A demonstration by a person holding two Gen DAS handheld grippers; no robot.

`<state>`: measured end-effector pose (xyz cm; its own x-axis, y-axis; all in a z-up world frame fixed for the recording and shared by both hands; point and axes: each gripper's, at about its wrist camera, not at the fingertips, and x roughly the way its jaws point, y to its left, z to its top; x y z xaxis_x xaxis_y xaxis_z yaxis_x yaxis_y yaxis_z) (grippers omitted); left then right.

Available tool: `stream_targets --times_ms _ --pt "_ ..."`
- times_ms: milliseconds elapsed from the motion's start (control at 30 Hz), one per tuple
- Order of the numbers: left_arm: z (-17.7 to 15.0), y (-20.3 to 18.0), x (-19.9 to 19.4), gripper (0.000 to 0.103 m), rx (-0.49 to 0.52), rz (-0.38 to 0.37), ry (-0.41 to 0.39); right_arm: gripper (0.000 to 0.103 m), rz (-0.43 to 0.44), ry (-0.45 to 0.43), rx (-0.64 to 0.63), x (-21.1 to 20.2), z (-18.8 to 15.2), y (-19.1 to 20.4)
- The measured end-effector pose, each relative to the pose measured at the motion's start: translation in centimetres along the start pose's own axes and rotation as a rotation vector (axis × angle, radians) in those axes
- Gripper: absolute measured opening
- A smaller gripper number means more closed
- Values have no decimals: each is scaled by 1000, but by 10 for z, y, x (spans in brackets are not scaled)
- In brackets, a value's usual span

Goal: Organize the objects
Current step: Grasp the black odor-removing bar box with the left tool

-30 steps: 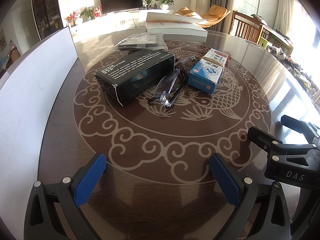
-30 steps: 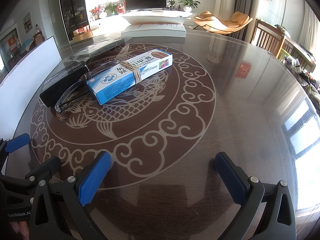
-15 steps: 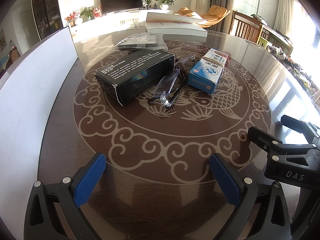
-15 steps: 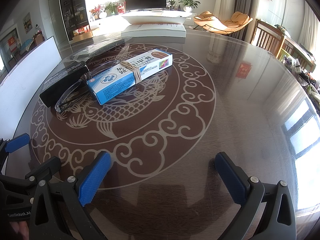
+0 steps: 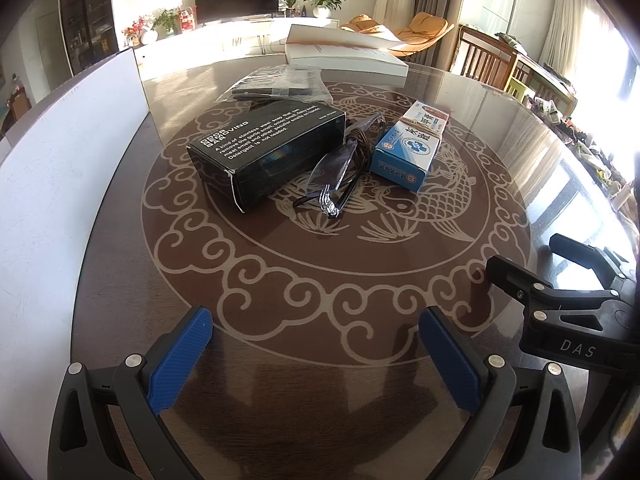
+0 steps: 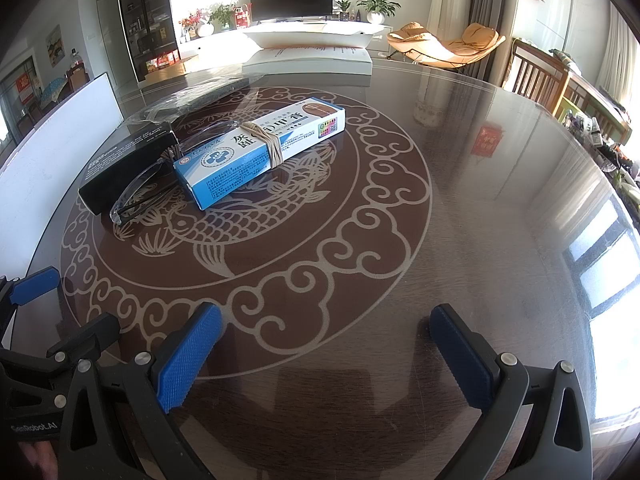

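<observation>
The glasses [image 5: 334, 168] lay wedged between the black box [image 5: 268, 148] and the blue carton [image 5: 410, 146], their far arm hidden, and what the clear bag [image 5: 280, 84] held was hard to make out. Both the left gripper [image 5: 316, 354] and the right gripper [image 6: 326, 354] stood spread and empty over bare table [image 6: 460, 208], with wide open room toward its right edge.

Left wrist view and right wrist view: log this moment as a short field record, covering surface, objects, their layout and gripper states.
surface: round table with fish motif
objects: black box; glasses; blue-and-white box with rubber band; plastic-wrapped item; open book
layout: glasses lie between the two boxes
left gripper: open, holding nothing
right gripper: open, holding nothing
</observation>
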<state>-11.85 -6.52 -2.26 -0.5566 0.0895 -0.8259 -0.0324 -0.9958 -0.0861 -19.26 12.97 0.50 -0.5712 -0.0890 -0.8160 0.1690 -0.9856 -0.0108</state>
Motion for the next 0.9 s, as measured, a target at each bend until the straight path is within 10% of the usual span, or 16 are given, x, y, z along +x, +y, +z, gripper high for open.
stream_targets --times_ms 233,500,700,900 --pt "66 57 -12 103 -152 3 -73 103 0 0 0 0 0 0" --pt "118 46 58 103 36 -75 116 103 0 0 0 0 0 0" --pt "98 36 48 61 68 -72 13 103 1 0 0 0 0 0" --pt "15 21 -4 58 -32 68 -55 103 1 0 0 0 0 0"
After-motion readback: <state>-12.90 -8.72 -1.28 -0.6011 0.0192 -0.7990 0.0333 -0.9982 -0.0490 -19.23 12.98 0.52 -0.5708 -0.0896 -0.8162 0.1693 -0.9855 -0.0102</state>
